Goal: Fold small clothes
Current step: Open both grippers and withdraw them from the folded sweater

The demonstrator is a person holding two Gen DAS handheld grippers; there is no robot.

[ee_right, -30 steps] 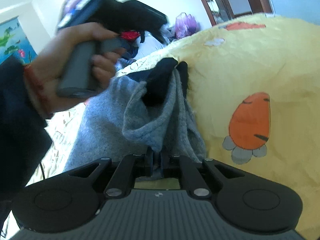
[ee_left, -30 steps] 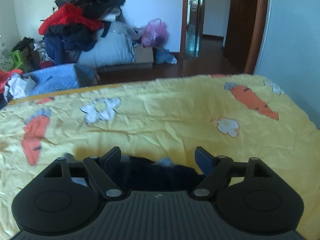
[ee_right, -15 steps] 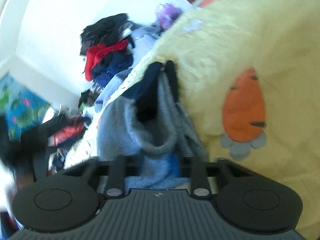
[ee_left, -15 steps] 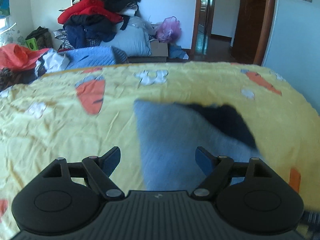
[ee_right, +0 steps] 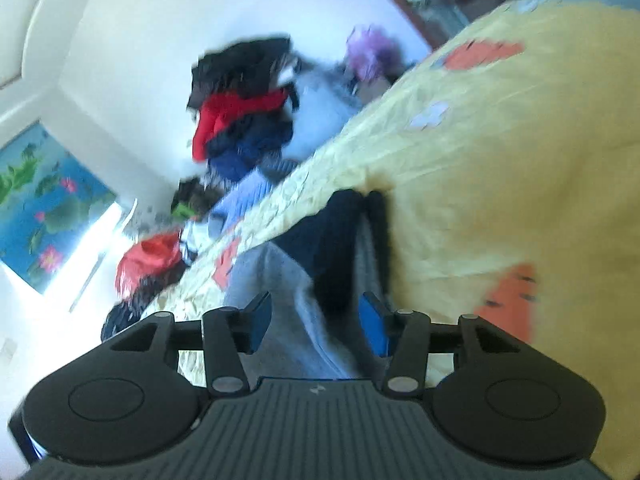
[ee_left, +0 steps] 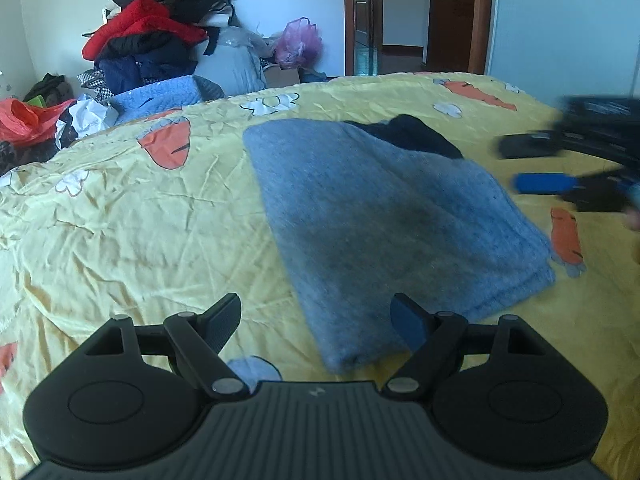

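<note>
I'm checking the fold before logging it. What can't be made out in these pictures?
- Near corner of the folded grey knit garment: left wrist view, hidden behind the left tongs.
- Black collar part: right wrist view, motion blur hides its shape.
- Right tongs, opening: left wrist view, blurred and cut off by the right edge.

Bright daylight; right view motion-blurred, fisheye-warped edges

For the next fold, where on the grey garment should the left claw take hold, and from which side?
Probably the near corner of the grey garment, just ahead of the open left claw. It lies flat on the yellow sheet, so come in low from the near side and pinch the doubled edge. The far end is covered by dark cloth.
</note>
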